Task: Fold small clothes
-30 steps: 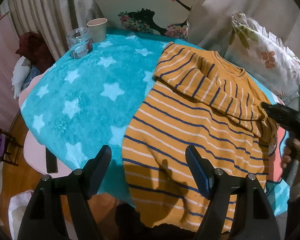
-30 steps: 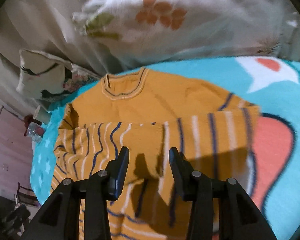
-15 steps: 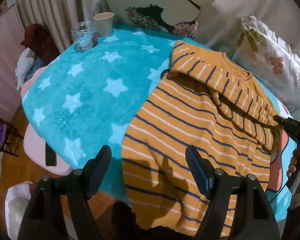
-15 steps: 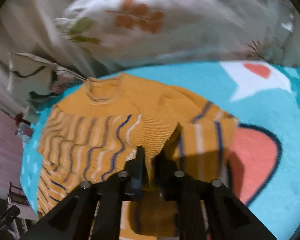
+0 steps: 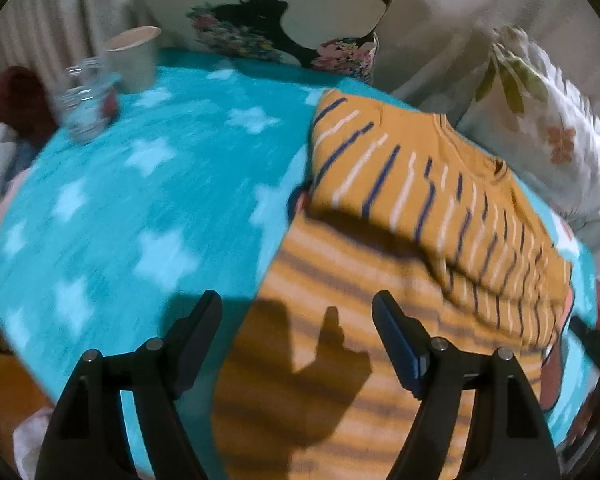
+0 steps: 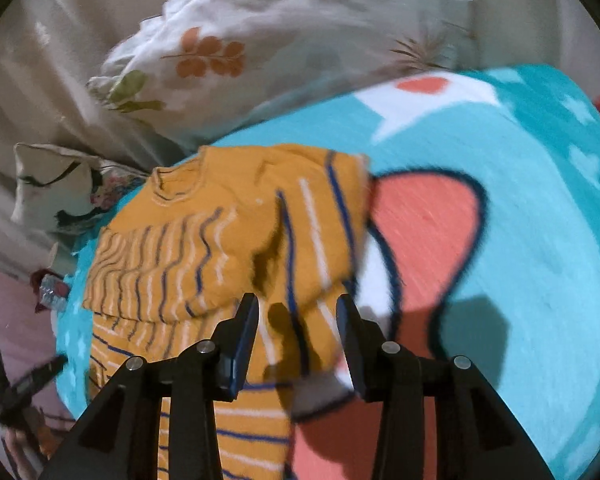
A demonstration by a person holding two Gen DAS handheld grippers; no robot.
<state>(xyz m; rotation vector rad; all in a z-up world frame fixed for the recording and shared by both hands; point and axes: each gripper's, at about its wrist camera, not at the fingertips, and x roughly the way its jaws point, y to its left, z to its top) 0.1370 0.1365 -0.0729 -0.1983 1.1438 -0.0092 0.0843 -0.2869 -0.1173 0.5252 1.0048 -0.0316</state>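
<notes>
In the left wrist view, the left gripper (image 5: 296, 316) hangs with its black jaws spread wide and nothing between the pads, above the near left edge of the mustard-yellow knit sweater with navy and white stripes (image 5: 400, 248). The sweater lies on the right half of the teal fleece blanket with white stars (image 5: 132, 200), its striped sleeves folded across the chest below the ribbed neckline, its hem reaching the near edge of the blanket. The gripper's shadow falls on the lower body of the sweater. At the far left corner of the blanket stand a clear glass jar (image 5: 86, 100) and, just beside it, a beige paper cup (image 5: 134, 58). Behind the blanket leans a cream cushion printed with a dark silhouette and flowers (image 5: 284, 20), and to the right a white cushion with a leaf print (image 5: 548, 136). The picture is blurred. In the right wrist view, the right gripper (image 6: 296, 320) has just been opening its jaws; they stand partly apart over the right edge of the sweater (image 6: 220, 240), where the folded sleeve lies, and the cloth shows in the gap beneath them without the pads pressing it. To the right the blanket (image 6: 540, 240) shows a coral shape outlined in dark blue. The leaf-print cushion (image 6: 260, 40) lies beyond the sweater's neckline.
</notes>
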